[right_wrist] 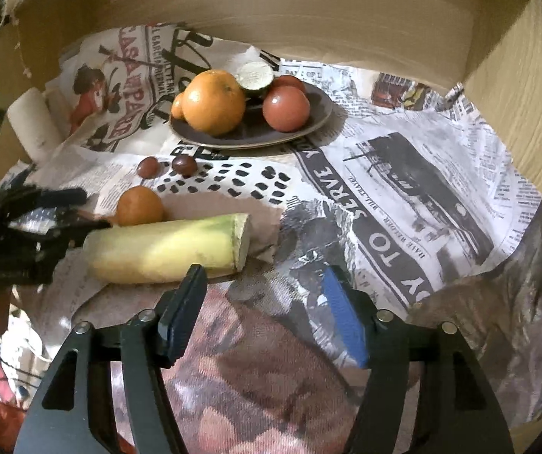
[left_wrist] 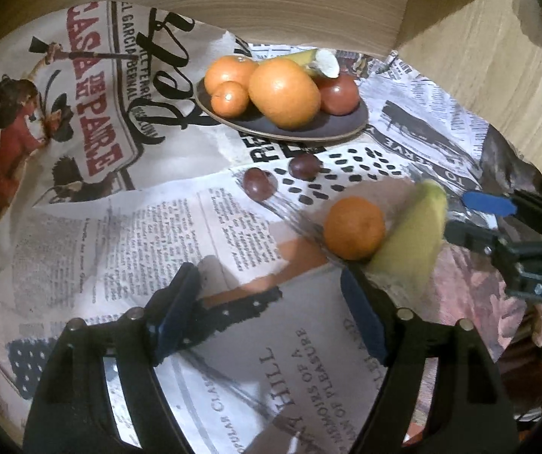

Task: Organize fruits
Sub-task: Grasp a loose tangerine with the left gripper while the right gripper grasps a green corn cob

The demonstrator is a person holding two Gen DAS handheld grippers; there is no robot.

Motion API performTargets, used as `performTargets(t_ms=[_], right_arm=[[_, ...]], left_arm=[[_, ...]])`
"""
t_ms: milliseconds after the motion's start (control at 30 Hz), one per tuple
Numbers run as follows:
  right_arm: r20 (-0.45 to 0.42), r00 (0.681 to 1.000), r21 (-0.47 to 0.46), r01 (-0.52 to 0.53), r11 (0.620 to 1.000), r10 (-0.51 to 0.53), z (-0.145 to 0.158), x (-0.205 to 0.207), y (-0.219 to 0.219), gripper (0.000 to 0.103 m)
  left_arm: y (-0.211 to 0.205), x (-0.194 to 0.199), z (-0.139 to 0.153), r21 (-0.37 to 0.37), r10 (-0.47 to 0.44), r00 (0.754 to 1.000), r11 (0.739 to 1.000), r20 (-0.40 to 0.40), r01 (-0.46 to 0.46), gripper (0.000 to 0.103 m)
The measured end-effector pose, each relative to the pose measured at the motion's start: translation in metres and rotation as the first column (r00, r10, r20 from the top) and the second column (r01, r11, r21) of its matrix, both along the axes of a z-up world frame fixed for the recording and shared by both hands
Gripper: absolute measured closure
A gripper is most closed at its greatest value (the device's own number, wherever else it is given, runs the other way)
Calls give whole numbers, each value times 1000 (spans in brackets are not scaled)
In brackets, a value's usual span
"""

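Fruits fill a dark plate [left_wrist: 346, 128] at twelve o'clock in both views: a large orange [left_wrist: 284, 92], two smaller ones, a tomato [left_wrist: 339, 94] and a cut banana piece. Loose on the printed newspaper cloth [left_wrist: 149, 227] lie two dark grapes [left_wrist: 257, 183], a small mandarin [left_wrist: 354, 227] and a banana half [right_wrist: 165, 247]. The right wrist view shows that banana half whole, flat cut face at its three o'clock end, touching the mandarin; the left view catches it blurred. The right view also shows a second tomato [right_wrist: 289, 81] behind the first. Left gripper [left_wrist: 271, 302] hangs with its tongs apart, holding nothing. Right gripper [right_wrist: 267, 302] likewise stands spread and holds nothing, the banana half just beyond its left finger [right_wrist: 182, 314].
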State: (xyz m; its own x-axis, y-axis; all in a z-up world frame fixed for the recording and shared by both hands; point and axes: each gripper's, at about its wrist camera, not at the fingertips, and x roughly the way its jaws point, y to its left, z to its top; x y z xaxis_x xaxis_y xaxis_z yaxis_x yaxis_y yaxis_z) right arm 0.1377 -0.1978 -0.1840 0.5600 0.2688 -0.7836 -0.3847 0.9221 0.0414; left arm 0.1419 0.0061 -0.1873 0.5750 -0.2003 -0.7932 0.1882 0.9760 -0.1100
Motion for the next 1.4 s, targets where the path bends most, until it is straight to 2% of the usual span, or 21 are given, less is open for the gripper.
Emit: performTargets(t_ms=[100, 300, 467, 667, 800, 1000, 1100, 1233, 1400], right_arm=[[-1, 1000, 8, 15, 1000, -15, 1, 7, -1, 42], [19, 999, -16, 37, 999, -37, 3, 22, 5, 42], [16, 999, -44, 37, 998, -37, 5, 29, 8, 42], [16, 1000, 13, 12, 1000, -12, 18, 26, 12, 42], [-34, 998, 61, -43, 997, 45, 15, 28, 29, 42], [-81, 994, -2, -80, 997, 80, -4, 31, 54, 42], [-82, 993, 5, -86, 996, 86, -4, 29, 50, 43], [-71, 993, 18, -97, 995, 98, 2, 25, 41, 53], [-47, 992, -25, -116, 993, 115, 10, 20, 34, 59]], left_arm=[[-8, -2, 0, 17, -10, 1000, 1000, 3, 10, 26], [-27, -2, 0, -33, -63, 998, 997, -2, 63, 25], [-35, -3, -1, -36, -76, 997, 996, 11, 76, 23], [-10, -2, 3, -78, -21, 1000, 997, 6, 21, 23], [7, -3, 4, -92, 12, 1000, 996, 6, -12, 23], [15, -8, 5, -92, 11, 1000, 996, 15, -9, 23], [12, -8, 5, -87, -4, 1000, 996, 17, 6, 23], [0, -3, 5, -88, -39, 999, 995, 17, 40, 23], [-18, 3, 3, -80, -81, 997, 993, 20, 82, 23]])
